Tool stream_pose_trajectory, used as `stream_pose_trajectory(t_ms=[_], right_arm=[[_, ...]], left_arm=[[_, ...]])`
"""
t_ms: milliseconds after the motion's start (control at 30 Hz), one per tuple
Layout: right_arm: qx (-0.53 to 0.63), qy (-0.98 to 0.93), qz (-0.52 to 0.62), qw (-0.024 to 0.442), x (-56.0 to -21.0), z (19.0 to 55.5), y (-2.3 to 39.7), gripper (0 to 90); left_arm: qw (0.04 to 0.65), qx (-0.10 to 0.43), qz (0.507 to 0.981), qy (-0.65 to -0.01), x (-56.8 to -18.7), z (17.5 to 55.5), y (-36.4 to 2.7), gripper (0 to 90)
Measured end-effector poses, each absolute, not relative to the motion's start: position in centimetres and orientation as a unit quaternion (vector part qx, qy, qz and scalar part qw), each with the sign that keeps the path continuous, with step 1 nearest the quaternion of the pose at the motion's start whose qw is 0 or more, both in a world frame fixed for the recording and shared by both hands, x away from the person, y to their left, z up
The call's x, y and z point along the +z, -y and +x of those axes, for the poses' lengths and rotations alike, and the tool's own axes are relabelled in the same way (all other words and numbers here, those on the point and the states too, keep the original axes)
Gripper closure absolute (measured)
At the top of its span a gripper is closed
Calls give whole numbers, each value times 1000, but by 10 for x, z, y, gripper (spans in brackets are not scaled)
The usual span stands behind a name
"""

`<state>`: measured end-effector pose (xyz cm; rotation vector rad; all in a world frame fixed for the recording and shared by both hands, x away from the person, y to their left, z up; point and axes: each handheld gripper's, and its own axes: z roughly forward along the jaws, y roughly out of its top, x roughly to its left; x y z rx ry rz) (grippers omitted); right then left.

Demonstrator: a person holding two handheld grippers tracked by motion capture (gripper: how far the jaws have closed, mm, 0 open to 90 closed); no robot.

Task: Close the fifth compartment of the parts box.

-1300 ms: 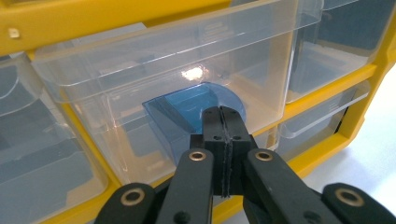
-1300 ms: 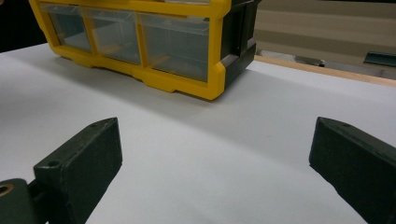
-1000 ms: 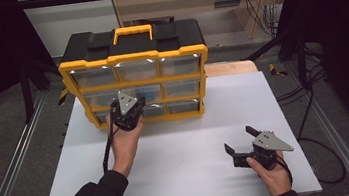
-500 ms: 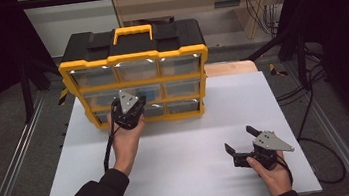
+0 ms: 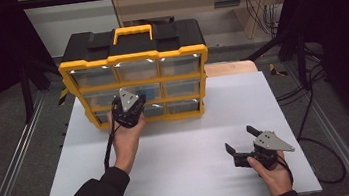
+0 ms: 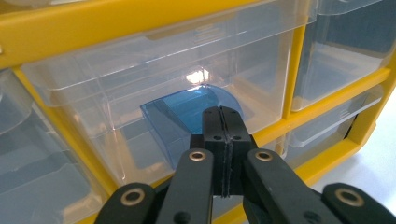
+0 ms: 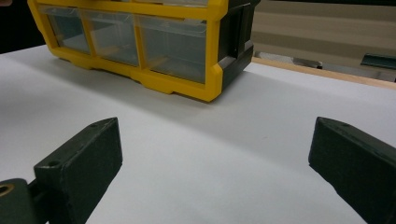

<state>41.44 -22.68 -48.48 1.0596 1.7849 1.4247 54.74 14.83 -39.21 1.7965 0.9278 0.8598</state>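
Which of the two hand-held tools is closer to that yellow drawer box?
The left. The left tool is right up against the front of the yellow drawer box, jaws shut, at its middle drawer. The right tool rests well away on the white table, jaws open.

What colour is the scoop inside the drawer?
Blue scoop, clearest in the left gripper view.

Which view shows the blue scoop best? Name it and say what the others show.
The left gripper view: the blue scoop sits close up inside a clear drawer, just past the shut left gripper. The high view gives a small blue patch beside that gripper. The right gripper view shows the organizer, with no blue to make out.
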Motion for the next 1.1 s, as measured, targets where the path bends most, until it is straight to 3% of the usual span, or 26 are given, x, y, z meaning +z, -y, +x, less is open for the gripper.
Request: stream_pose_trajectory(t_ms=[1100], right_arm=[[538, -675, 399, 309, -485, 414, 227, 29]], left_arm=[[452, 350, 729, -376, -394, 550, -147, 898]])
